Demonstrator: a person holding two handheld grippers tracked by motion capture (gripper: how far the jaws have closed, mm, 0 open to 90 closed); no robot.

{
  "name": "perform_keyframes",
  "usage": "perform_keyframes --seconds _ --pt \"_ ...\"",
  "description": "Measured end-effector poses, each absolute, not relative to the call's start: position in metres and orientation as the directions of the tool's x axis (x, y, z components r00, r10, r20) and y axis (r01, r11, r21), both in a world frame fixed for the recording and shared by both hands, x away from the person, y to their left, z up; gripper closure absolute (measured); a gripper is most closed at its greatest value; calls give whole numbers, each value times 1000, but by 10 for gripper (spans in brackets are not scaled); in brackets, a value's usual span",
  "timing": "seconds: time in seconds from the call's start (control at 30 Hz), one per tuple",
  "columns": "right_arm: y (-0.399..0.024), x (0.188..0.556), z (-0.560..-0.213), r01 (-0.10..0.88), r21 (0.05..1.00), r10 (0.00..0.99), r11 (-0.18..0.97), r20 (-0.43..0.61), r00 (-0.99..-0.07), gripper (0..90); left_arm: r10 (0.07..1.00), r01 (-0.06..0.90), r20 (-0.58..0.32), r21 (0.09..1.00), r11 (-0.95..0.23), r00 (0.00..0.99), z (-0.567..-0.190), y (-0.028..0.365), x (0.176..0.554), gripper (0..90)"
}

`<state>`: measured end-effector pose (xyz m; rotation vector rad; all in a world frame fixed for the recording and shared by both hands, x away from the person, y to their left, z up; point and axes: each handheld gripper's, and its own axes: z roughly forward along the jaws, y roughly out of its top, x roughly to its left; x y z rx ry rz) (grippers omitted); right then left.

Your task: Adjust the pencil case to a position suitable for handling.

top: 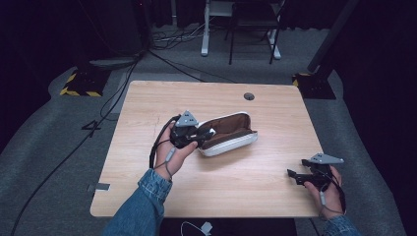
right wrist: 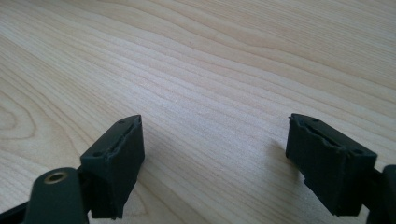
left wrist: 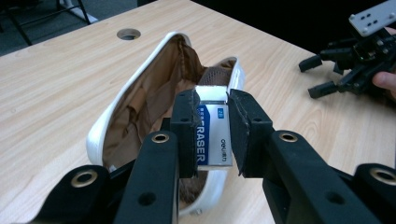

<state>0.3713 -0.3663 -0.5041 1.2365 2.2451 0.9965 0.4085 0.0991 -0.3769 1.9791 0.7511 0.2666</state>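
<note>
The step in hand looks like putting an eraser (left wrist: pixel 213 135) into the open case (top: pixel 231 142). The left gripper (top: pixel 205 133) sits near the middle of the table (top: pixel 147 98), at the case's left end. Its jaws stand narrowly apart, closed on the eraser from both sides; the eraser stands upright between the pads (left wrist: pixel 185 126), its sleeve lettering facing the camera. In the left gripper view the eraser hangs just above the case's brown lining, over the near end of the opening; whether it touches the lining cannot be told.

The next move probably calls for lowering the eraser a little into the cavity, clear of the white rim, then spreading the jaws to let it drop.

The right gripper (top: pixel 296 176) rests near the table's right front corner, well apart from the case. Its jaws are spread wide and hold nothing, with bare wood between them.
</note>
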Motion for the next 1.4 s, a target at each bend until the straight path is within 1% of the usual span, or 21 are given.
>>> perform_keyframes --seconds 0.37,0.8,1.07,1.37,1.4 --pt "-366 371 -504 568 741 844 358 3 -536 201 609 411 -148 855 -317 779 -379 80 438 725" --pt "-366 371 -504 569 741 844 358 3 -536 201 611 414 -131 841 -349 781 -392 55 461 725" --pt "-366 371 -504 568 741 844 359 3 -536 201 611 441 -140 815 -376 779 -406 40 473 725" --pt "-366 371 -504 568 741 844 358 5 -537 200 597 419 -78 784 -458 798 -419 25 486 725" --pt "-366 371 -504 568 741 844 358 4 -537 200 595 429 -89 778 -459 799 -420 25 487 725"
